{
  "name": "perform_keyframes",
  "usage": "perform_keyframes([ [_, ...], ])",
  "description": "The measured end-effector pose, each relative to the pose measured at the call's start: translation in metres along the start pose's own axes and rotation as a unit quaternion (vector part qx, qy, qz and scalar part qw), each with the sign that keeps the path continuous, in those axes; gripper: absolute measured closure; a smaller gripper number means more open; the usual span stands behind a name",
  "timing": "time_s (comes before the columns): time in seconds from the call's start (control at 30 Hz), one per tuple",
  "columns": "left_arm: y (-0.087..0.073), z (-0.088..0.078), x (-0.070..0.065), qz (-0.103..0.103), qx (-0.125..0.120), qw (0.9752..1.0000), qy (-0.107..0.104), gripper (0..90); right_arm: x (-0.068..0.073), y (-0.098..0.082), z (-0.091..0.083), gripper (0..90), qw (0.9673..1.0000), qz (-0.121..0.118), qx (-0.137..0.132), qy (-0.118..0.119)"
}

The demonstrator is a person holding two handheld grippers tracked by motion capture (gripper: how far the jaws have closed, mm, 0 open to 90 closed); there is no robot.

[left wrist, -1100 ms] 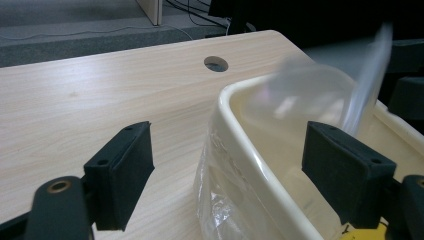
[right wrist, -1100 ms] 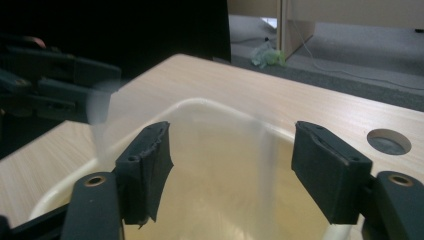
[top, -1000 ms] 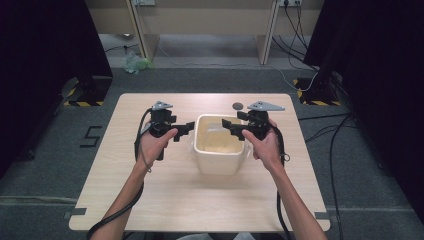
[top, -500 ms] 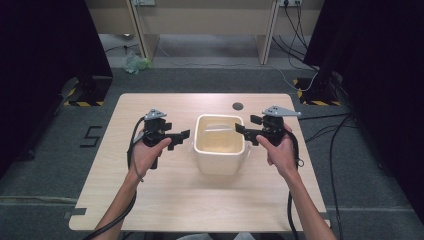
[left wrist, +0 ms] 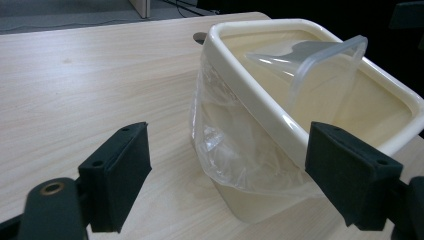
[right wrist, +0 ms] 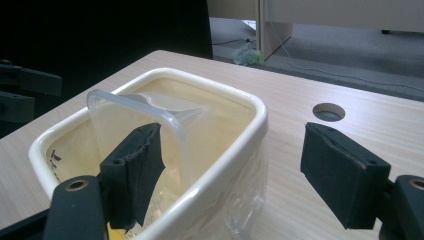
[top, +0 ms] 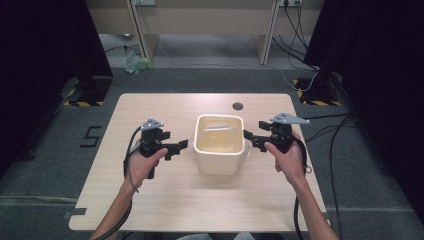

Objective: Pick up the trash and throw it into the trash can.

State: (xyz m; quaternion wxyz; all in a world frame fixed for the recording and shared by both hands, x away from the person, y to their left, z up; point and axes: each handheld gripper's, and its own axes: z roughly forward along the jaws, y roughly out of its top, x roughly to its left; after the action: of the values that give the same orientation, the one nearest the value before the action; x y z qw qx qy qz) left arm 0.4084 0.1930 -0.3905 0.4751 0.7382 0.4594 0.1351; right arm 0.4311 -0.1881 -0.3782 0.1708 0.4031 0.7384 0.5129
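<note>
bin (top: pixel 219 150): cream plastic tub, mid-table, thin clear bag hanging over its near side, a clear plastic container (left wrist: pixel 320 65) leaning inside

weight: looks light and stiff, I'd guess easy to tip

bag (left wrist: pixel 235 150): flimsy and slick, likely to slide if pinched alone

best hold: the thick rolled rim, one side each

left gripper (top: pixel 181 146): jaws wide apart, nothing in them, just beside the bin

right gripper (top: pixel 248 138): jaws have just been opening, nothing pinched, straddling the bin's rim

Cream tub (top: pixel 220 150) on wooden table (top: pixel 150 200)
</note>
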Motion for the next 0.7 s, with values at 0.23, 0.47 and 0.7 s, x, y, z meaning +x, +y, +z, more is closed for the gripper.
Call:
perform_keyframes([
  [0.23,-0.008,-0.008,-0.010,0.013,-0.008,0.9999,-0.005,17.4,-0.005,-0.010,-0.009,23.6,1.0000,0.002,0.003,-0.006],
  [0.47,-0.021,-0.009,-0.018,0.016,-0.011,0.9997,-0.016,17.2,-0.007,-0.021,-0.018,21.7,0.9999,0.006,0.000,-0.010],
  [0.7,-0.035,-0.010,-0.025,0.020,-0.016,0.9995,-0.019,16.9,-0.004,-0.036,-0.027,20.7,0.9999,0.003,-0.005,-0.014],
])
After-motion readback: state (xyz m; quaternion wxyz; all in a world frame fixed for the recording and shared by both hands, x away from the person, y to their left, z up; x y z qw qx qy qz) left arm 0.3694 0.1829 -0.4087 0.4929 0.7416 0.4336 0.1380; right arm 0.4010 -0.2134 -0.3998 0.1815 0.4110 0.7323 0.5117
